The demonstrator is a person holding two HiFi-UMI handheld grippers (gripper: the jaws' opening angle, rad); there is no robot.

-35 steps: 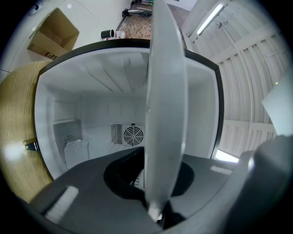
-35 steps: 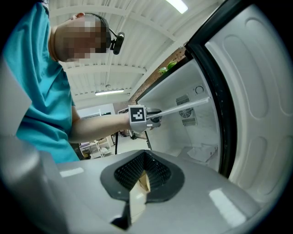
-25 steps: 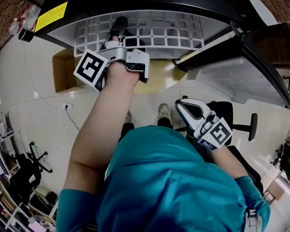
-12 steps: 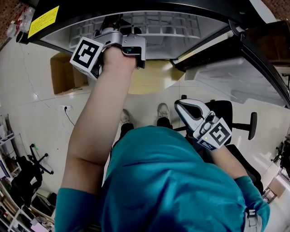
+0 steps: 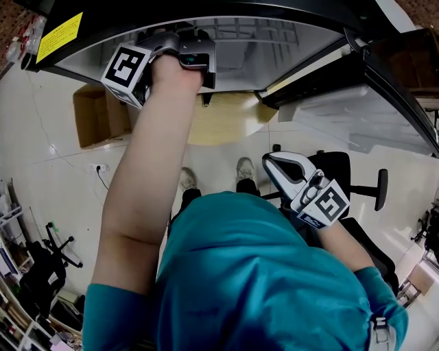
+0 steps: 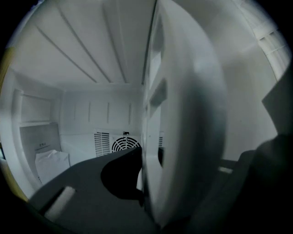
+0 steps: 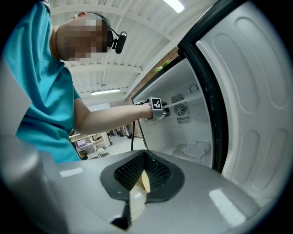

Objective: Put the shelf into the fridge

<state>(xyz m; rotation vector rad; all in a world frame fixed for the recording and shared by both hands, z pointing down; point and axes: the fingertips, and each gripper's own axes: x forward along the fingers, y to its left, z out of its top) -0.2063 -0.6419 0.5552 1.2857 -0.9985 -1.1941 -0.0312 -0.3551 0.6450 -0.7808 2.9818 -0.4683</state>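
The white grid shelf [image 5: 241, 29] lies almost wholly inside the open fridge [image 5: 226, 9]. In the left gripper view it shows edge-on as a blurred white band [image 6: 183, 128] running between the two dark jaws. My left gripper [image 5: 180, 35] reaches into the cavity. Its jaws are opening, with the shelf between them and no pad clearly pressing on it. In the right gripper view the left gripper [image 7: 159, 107] sits at the fridge's back wall. My right gripper [image 5: 273, 160] hangs low by the person's body, shut [image 7: 141, 179] with nothing in it.
The fridge door [image 5: 357, 113] stands open on the right. A round fan vent [image 6: 123, 144] and a white packet [image 6: 49, 162] are at the cavity's back. A cardboard box [image 5: 96, 113], an office chair [image 5: 360, 179] and cluttered racks [image 5: 24, 301] stand on the tiled floor.
The left gripper has pushed deeper into the fridge, and the shelf has slid in with it until little grid shows. The right gripper has stayed put.
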